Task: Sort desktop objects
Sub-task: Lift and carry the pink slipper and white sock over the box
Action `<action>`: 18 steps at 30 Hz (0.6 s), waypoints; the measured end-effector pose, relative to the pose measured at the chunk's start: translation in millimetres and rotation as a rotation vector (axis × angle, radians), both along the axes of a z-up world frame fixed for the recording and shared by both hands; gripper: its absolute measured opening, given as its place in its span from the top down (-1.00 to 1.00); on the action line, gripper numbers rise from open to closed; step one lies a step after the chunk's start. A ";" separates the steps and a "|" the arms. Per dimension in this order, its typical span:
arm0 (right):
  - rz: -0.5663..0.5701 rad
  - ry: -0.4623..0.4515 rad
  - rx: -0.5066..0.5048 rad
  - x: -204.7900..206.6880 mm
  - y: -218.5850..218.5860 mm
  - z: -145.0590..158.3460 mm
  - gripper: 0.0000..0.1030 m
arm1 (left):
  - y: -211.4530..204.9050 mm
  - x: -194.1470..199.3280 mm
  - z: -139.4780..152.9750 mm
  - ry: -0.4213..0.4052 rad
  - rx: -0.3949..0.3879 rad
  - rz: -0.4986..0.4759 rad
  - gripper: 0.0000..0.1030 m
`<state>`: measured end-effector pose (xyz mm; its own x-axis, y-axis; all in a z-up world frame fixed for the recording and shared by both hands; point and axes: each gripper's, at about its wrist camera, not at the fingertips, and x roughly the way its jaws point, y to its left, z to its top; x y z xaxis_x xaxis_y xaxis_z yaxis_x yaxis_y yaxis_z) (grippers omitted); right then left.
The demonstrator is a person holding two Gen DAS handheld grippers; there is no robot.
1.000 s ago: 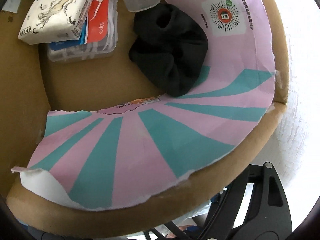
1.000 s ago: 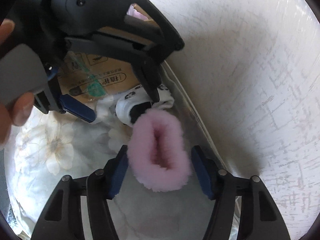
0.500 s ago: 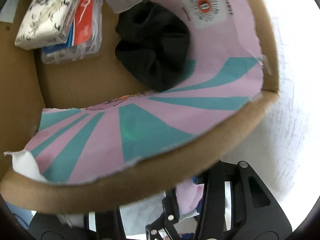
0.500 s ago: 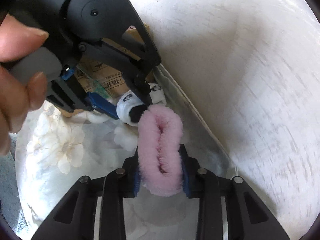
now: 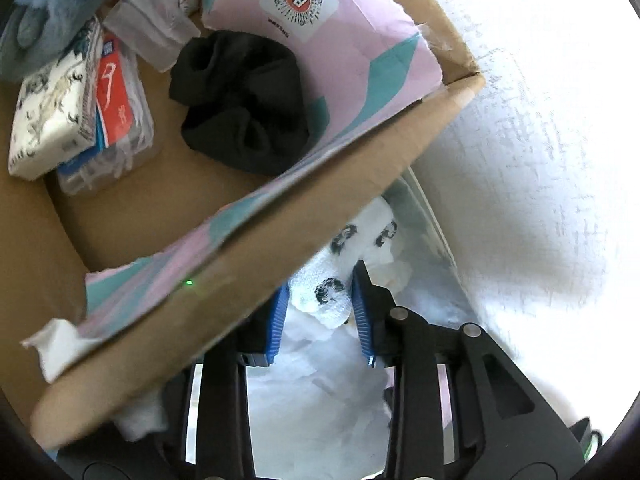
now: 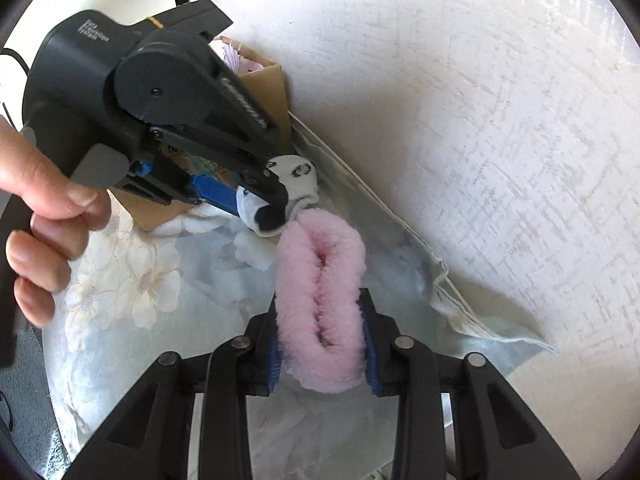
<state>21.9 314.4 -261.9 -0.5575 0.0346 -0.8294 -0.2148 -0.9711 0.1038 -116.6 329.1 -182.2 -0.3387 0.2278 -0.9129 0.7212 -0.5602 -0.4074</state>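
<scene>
My right gripper [image 6: 322, 322] is shut on a fluffy pink scrunchie [image 6: 322, 304] and holds it just above the floral cloth [image 6: 120, 280]. My left gripper [image 5: 320, 300] is closed around a white panda-print sock [image 5: 332, 292], which lies beside the cardboard box [image 5: 320, 184]. The sock also shows in the right wrist view [image 6: 280, 196], pinched by the left gripper [image 6: 260, 200] right behind the scrunchie. Inside the box lie a black scrunchie [image 5: 244, 108], a tissue pack [image 5: 52, 108] and a floss-pick case [image 5: 116, 116].
A white textured wall [image 6: 480, 120] stands close on the right. The box also holds a clear plastic cup [image 5: 148, 36], a blue cloth [image 5: 52, 4] and a pink and teal liner [image 5: 360, 52]. The cloth's edge [image 6: 452, 296] is bunched by the wall.
My right gripper closed on the pink scrunchie and lifted it slightly. My left gripper dropped from over the box down beside it and closed on the panda sock.
</scene>
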 end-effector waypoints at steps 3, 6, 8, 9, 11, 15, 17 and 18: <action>-0.005 -0.010 0.009 -1.1 -3.1 3.5 0.41 | 8.7 4.9 8.2 0.000 0.008 -0.019 0.48; -0.010 -0.023 0.016 -3.0 -5.3 8.6 0.41 | 18.9 9.5 17.4 0.008 0.026 -0.034 0.48; -0.015 -0.026 0.017 -4.1 -7.4 14.1 0.42 | 25.6 11.0 23.3 0.009 0.031 -0.054 0.48; -0.018 -0.028 0.022 -4.4 -8.6 16.8 0.42 | 29.9 11.6 27.2 0.014 0.037 -0.067 0.48; -0.034 -0.034 0.025 -4.6 -10.8 21.4 0.42 | 39.9 11.7 36.9 0.025 0.045 -0.106 0.48; -0.043 -0.074 0.042 -4.6 -18.7 32.2 0.42 | 68.4 10.0 69.0 0.064 0.010 -0.247 0.48; -0.043 -0.098 0.045 -3.1 -22.7 39.5 0.42 | 77.8 10.0 83.3 0.083 -0.008 -0.296 0.48; -0.043 -0.114 0.058 -0.9 -11.4 43.5 0.42 | 82.0 10.0 92.9 0.095 -0.013 -0.321 0.48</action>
<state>21.0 303.0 -218.4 -0.4571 0.1065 -0.8830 -0.2637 -0.9644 0.0202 -106.6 411.1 -89.3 -0.3351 0.3252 -0.8843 0.4659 -0.7586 -0.4555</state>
